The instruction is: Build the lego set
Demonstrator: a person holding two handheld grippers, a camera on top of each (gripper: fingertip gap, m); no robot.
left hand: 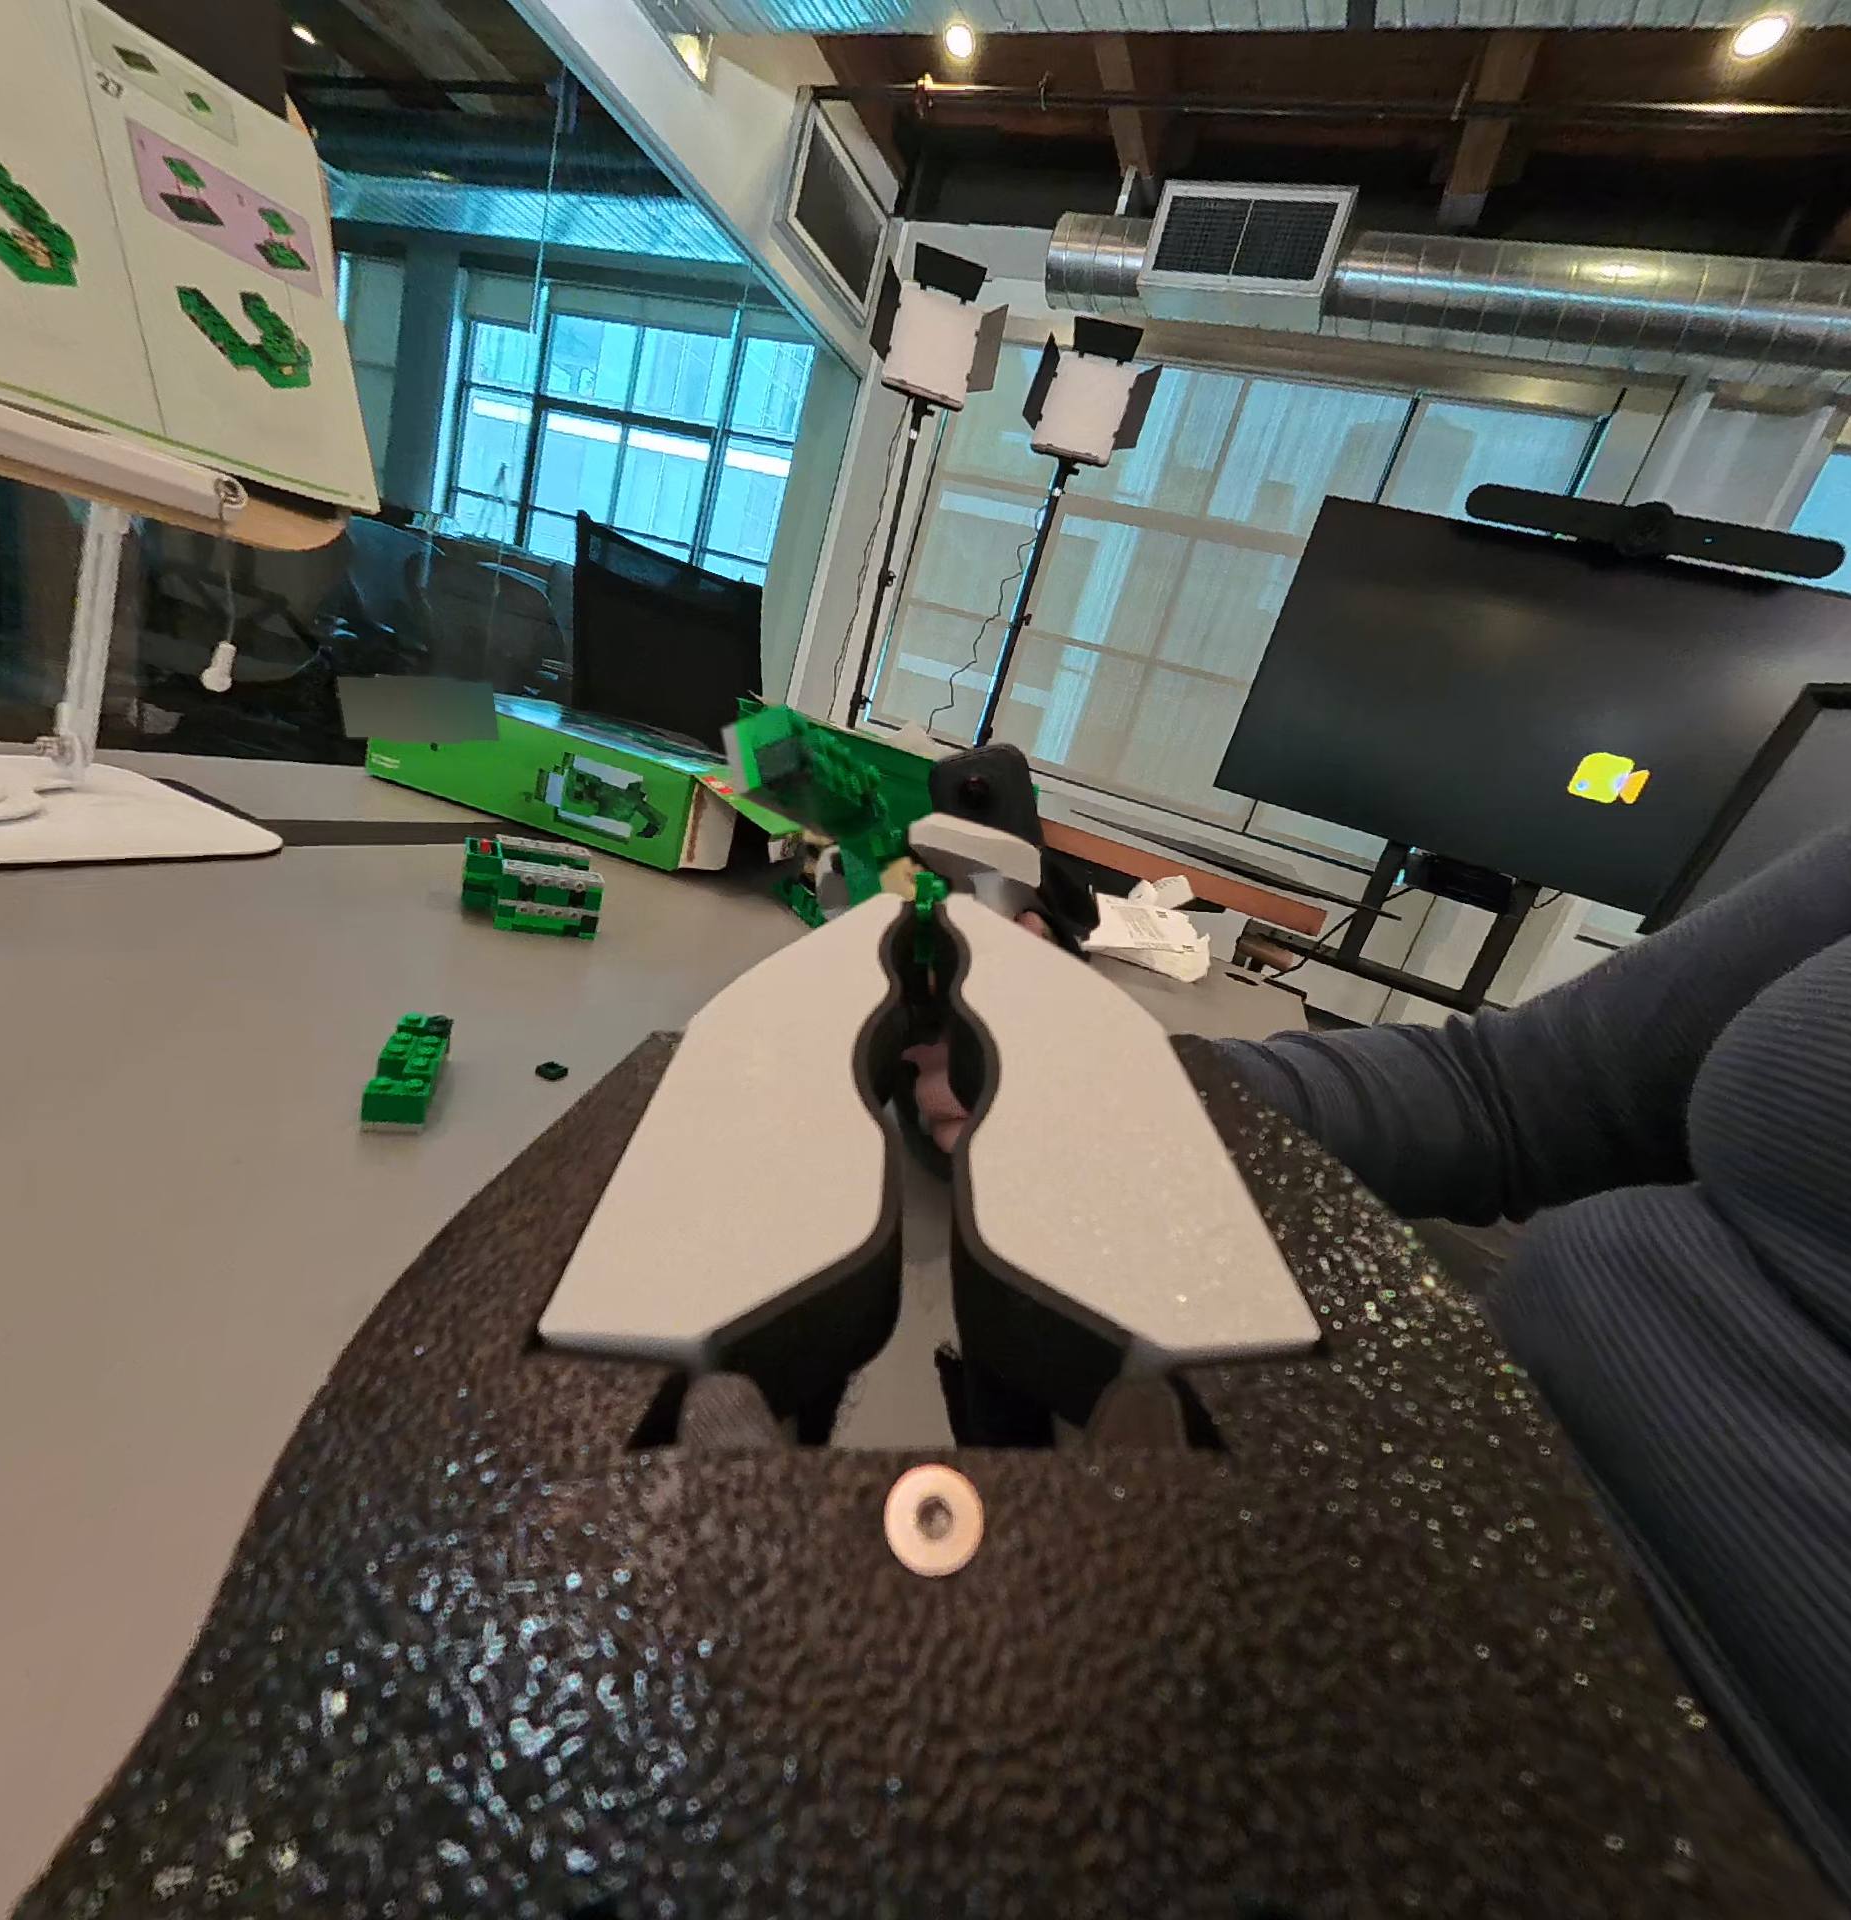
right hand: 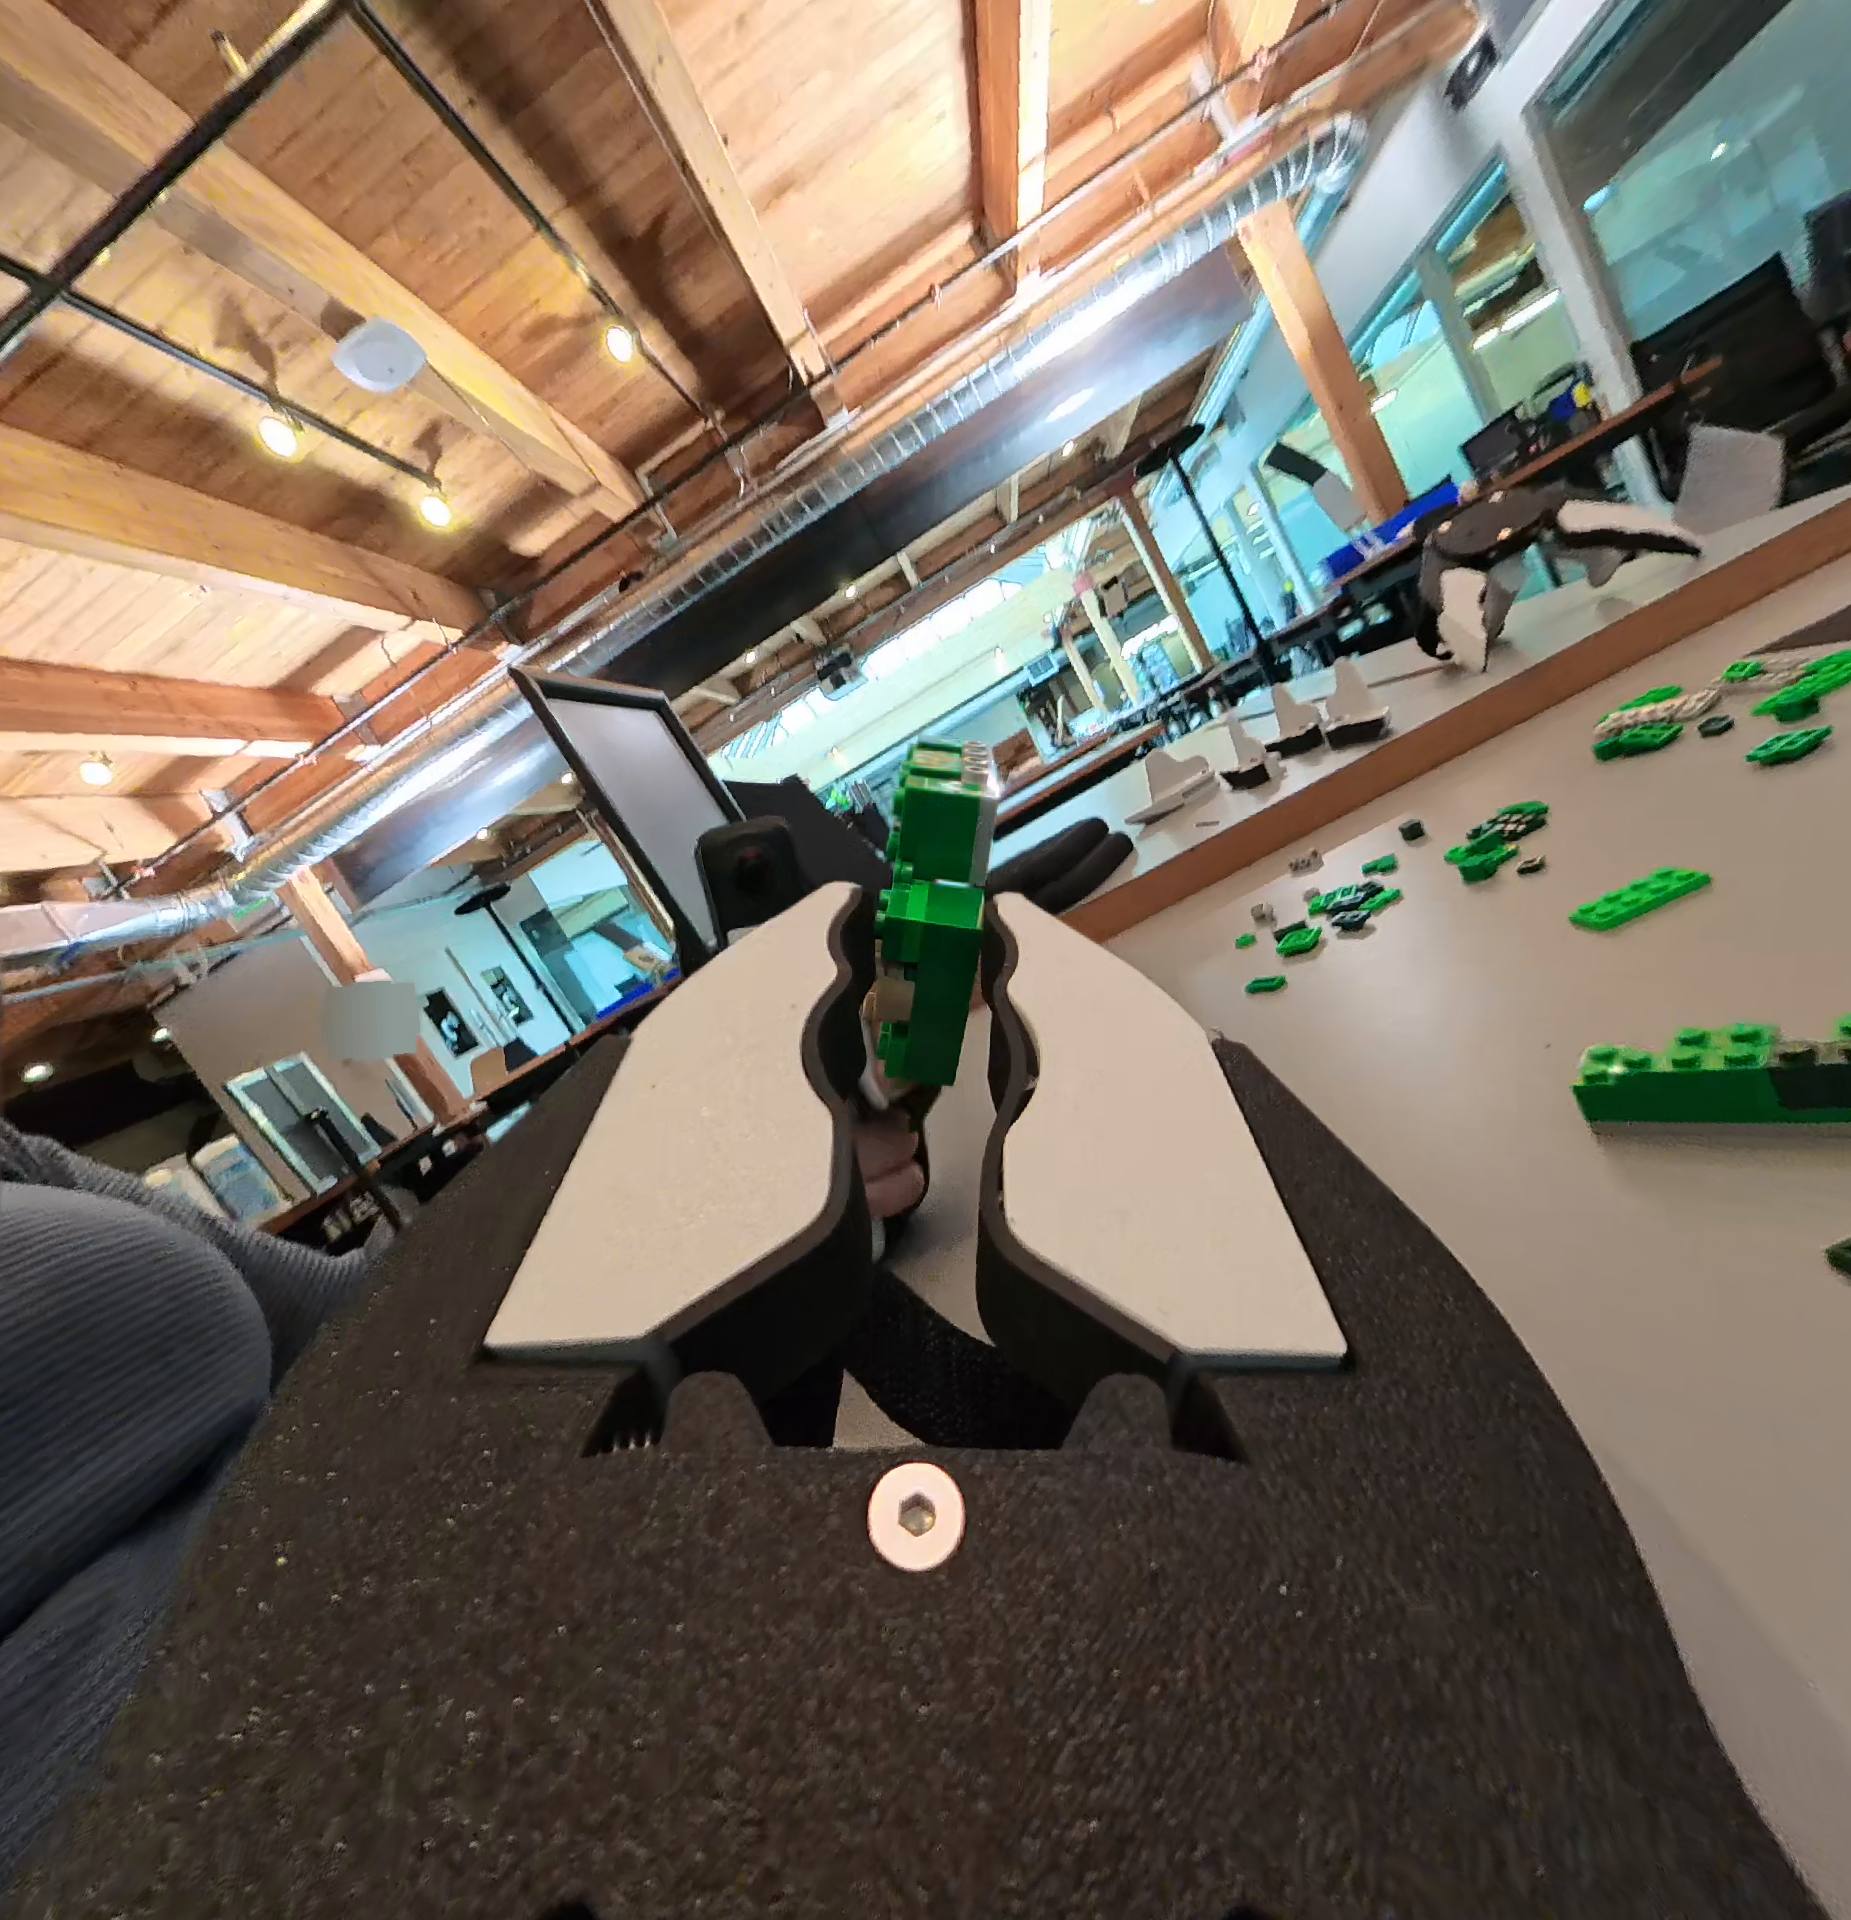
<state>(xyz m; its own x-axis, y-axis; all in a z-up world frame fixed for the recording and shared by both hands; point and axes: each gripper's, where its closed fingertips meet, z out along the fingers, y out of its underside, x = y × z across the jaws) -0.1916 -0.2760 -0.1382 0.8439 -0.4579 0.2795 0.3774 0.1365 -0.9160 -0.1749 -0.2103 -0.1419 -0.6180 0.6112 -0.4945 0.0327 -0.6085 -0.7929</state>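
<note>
In the left wrist view, my left gripper (left hand: 923, 920) is shut on a small green piece (left hand: 931, 891) and holds it above the table. Just beyond its tips, my right gripper (left hand: 978, 847) holds a blurred green lego assembly (left hand: 807, 779) close to that piece. In the right wrist view, my right gripper (right hand: 926, 904) is shut on this green stacked assembly (right hand: 936, 997), which sticks up past the fingertips. The left gripper's camera (right hand: 746, 862) shows behind my right fingers. Whether the small piece touches the assembly is hidden.
On the grey table (left hand: 173, 1143) lie two green sub-builds (left hand: 531, 883) (left hand: 407, 1070), a tiny dark piece (left hand: 552, 1068), the green box (left hand: 588, 779) and an instruction booklet on a stand (left hand: 152, 260). Loose green plates (right hand: 1638, 899), a long green build (right hand: 1731, 1070) and a spare gripper (right hand: 1523, 561) lie to the right. Some 8 cm of space lies between my two pairs of fingers.
</note>
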